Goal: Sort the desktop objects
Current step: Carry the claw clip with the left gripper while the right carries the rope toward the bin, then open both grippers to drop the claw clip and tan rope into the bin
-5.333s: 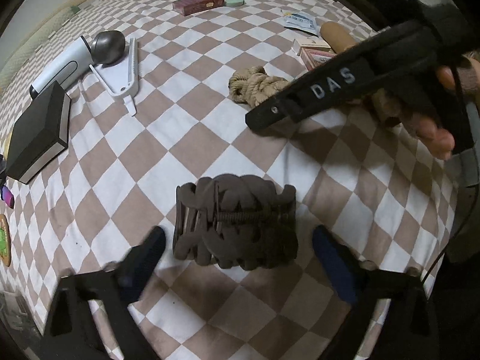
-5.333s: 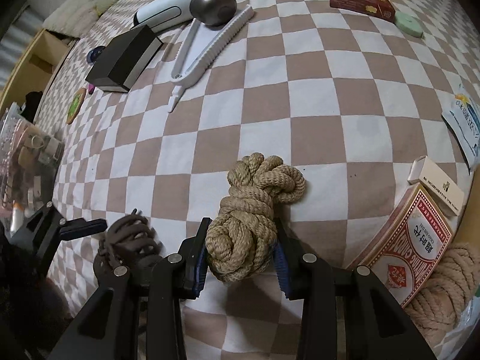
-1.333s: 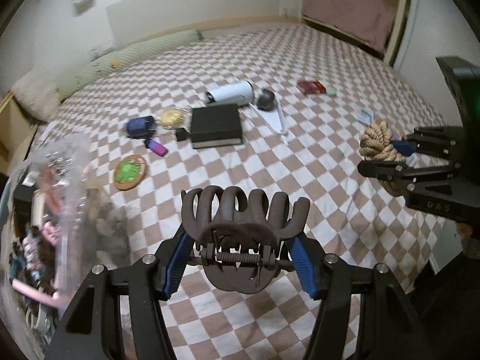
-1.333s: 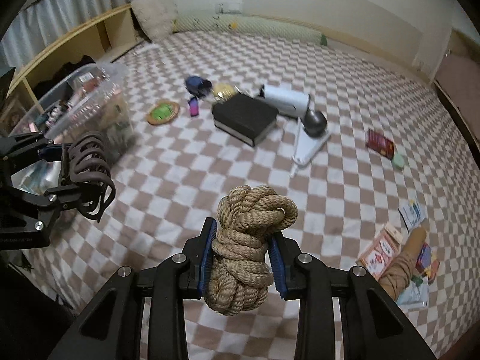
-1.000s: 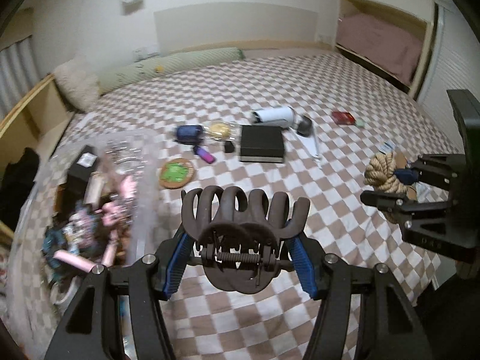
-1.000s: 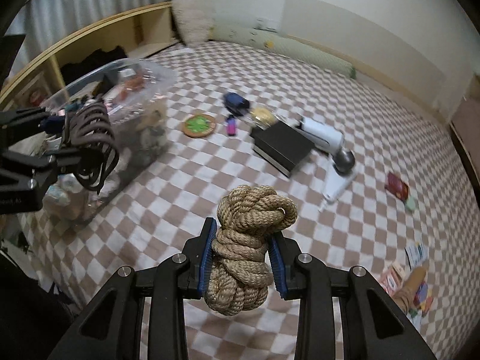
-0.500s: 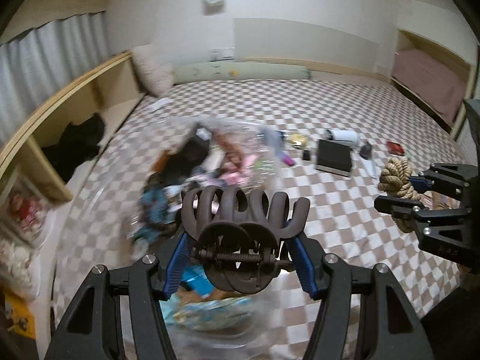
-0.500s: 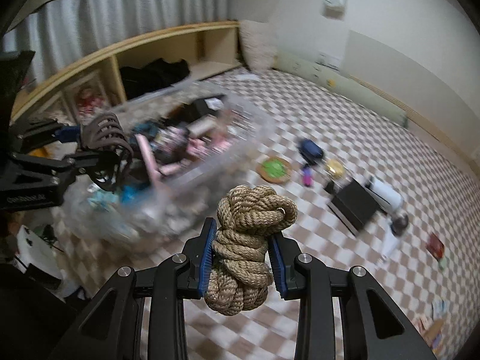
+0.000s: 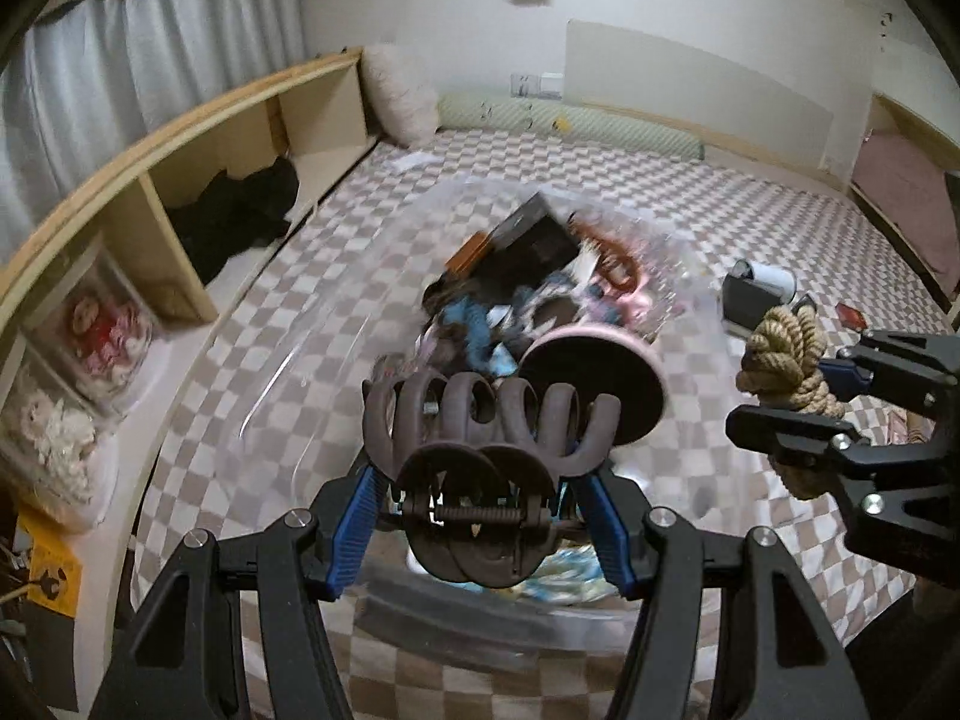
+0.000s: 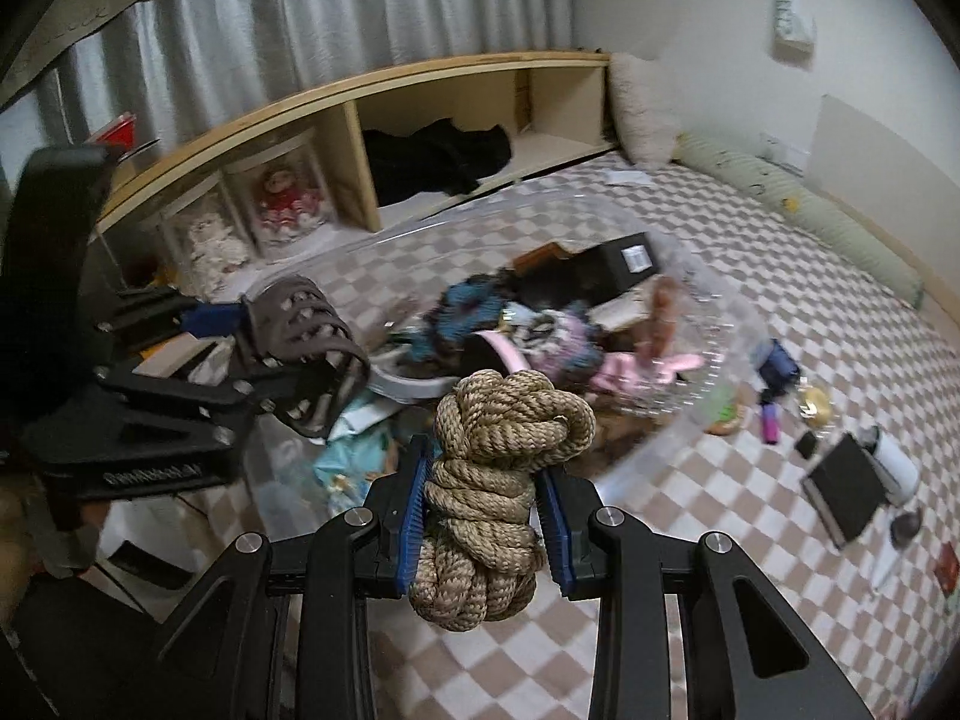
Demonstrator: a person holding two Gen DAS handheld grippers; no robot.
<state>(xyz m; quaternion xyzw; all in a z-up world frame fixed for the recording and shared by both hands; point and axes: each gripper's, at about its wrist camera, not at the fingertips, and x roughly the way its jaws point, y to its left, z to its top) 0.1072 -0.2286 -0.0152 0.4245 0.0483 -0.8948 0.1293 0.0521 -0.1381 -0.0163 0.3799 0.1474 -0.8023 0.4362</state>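
Observation:
My left gripper (image 9: 480,516) is shut on a large brown hair claw clip (image 9: 486,450) and holds it in the air over the near end of a clear plastic bin (image 9: 312,336). The bin is full of mixed small items and is blurred. My right gripper (image 10: 486,510) is shut on a knotted bundle of tan rope (image 10: 498,480), also in the air beside the bin (image 10: 720,312). The rope (image 9: 786,354) and right gripper show at the right of the left wrist view. The clip (image 10: 312,348) and left gripper show at the left of the right wrist view.
A low wooden shelf (image 10: 336,120) with a black garment and boxed dolls runs along the left. On the checkered cloth lie a black box (image 10: 846,492), a white hair dryer (image 10: 894,468), a green coaster (image 10: 726,420) and small items. A pillow (image 9: 402,102) lies at the far end.
Both grippers, still holding the clip and the rope, have swung left from the cloth with loose objects toward the clear bin, which now fills the middle of both views.

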